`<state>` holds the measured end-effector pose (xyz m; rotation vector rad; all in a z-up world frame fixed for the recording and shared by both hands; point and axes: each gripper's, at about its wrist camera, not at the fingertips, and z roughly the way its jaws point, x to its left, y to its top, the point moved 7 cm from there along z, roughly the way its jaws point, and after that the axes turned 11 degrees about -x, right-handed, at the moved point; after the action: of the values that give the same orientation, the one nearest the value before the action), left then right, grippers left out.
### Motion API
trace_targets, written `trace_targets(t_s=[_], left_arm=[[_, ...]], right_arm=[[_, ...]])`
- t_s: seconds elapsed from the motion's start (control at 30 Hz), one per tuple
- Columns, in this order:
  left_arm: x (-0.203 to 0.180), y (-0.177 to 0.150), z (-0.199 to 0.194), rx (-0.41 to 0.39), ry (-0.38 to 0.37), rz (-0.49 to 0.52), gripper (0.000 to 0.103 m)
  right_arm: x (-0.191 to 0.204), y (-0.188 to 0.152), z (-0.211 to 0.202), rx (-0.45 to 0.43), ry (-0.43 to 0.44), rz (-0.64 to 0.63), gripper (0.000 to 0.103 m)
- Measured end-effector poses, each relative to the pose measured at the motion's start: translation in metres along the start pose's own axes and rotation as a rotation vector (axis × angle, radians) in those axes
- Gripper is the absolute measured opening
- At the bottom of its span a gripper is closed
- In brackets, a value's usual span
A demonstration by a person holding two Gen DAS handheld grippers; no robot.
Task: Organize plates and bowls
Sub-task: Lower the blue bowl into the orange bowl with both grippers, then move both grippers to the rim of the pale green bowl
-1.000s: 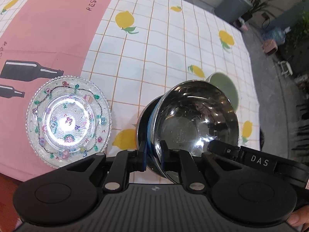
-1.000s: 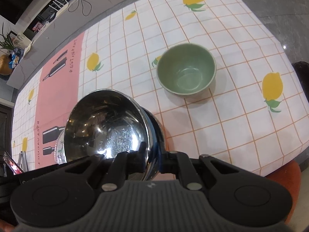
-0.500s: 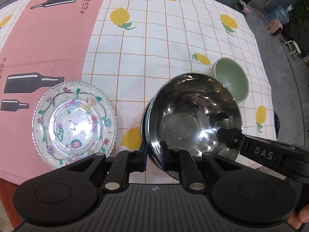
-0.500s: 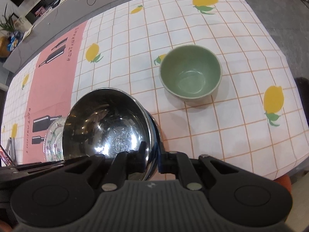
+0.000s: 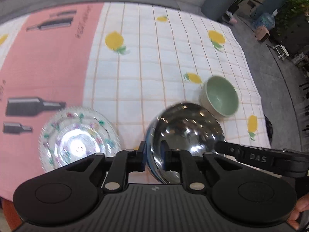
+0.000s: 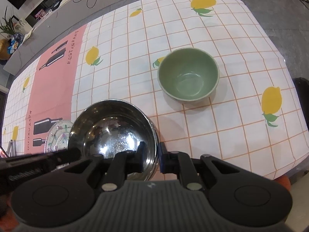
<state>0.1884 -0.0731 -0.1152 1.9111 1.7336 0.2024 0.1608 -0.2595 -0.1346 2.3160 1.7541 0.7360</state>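
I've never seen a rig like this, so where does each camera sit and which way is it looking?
Left wrist: on the left gripper, looking down past steel bowl at glass plate; right gripper's finger intrudes.
Right wrist: on the right gripper, facing green bowl.
Both show all three dishes and the lemon tablecloth.

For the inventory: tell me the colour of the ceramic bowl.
Pale sage green inside and out; the ceramic bowl shows best in the right wrist view.

We see the worktop point(image 6: 241, 100) under a lemon-printed grid cloth point(image 6: 135, 58) with a pink band. On it rest a green bowl point(image 6: 188, 78), ahead of the right tongs point(image 6: 149, 157), and a patterned glass plate point(image 5: 77, 141), ahead-left of the left tongs point(image 5: 153, 157).
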Motion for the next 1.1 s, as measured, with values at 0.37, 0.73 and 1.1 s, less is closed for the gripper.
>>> trace_targets(t_s=[0.37, 0.73, 1.1], left_arm=[[0.008, -0.005, 0.009, -0.002, -0.023, -0.046, 0.003], [-0.027, 0.006, -0.030, -0.180, -0.085, 0.146, 0.010], [-0.090, 0.028, -0.034, -0.261, -0.149, 0.281, 0.018]], right_arm=[[-0.003, 0.002, -0.004, -0.012, -0.001, 0.034, 0.003], [-0.003, 0.003, -0.022, -0.077, 0.115, 0.007, 0.015], [-0.028, 0.021, -0.062, -0.242, 0.129, -0.058, 0.033]])
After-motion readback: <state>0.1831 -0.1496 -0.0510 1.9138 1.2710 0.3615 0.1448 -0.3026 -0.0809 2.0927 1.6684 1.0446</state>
